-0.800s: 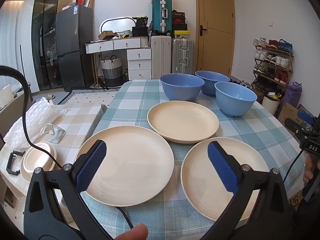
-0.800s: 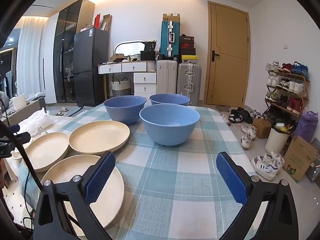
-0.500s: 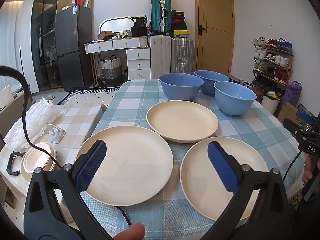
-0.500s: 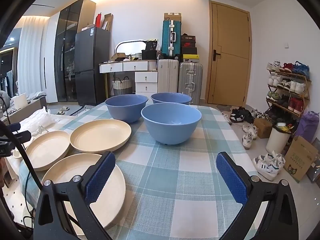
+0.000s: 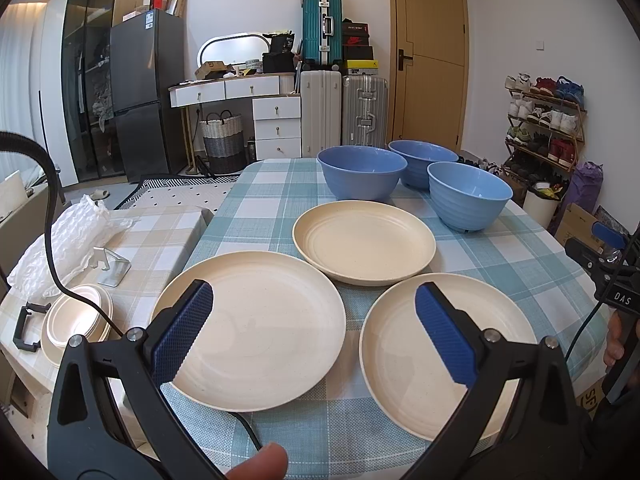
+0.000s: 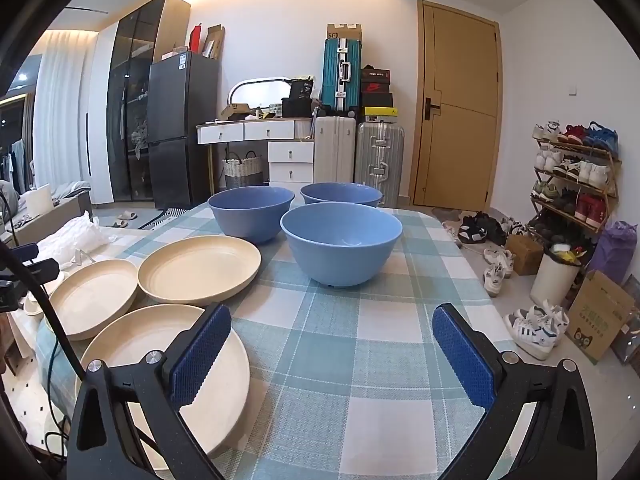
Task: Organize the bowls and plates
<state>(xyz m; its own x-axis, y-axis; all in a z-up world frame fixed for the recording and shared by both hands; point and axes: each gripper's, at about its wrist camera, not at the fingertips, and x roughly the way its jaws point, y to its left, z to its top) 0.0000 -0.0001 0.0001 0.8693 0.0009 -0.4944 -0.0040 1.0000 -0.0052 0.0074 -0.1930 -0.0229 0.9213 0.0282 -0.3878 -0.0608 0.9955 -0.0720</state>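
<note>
**Three plates and three bowls laid out on the checked table**

The table, under a teal-and-white checked cloth, serves as the landmark. On its near half lie three cream plates: the left plate and right plate at the near edge, the middle plate just behind them, toward the table's centre. On its far half stand three blue bowls, upright and close together: the left bowl, the back bowl and the right bowl. The left gripper hovers above the near edge, jaws spread wide, holding nothing. The right gripper hangs over the table's right side, jaws likewise apart and empty.
</note>
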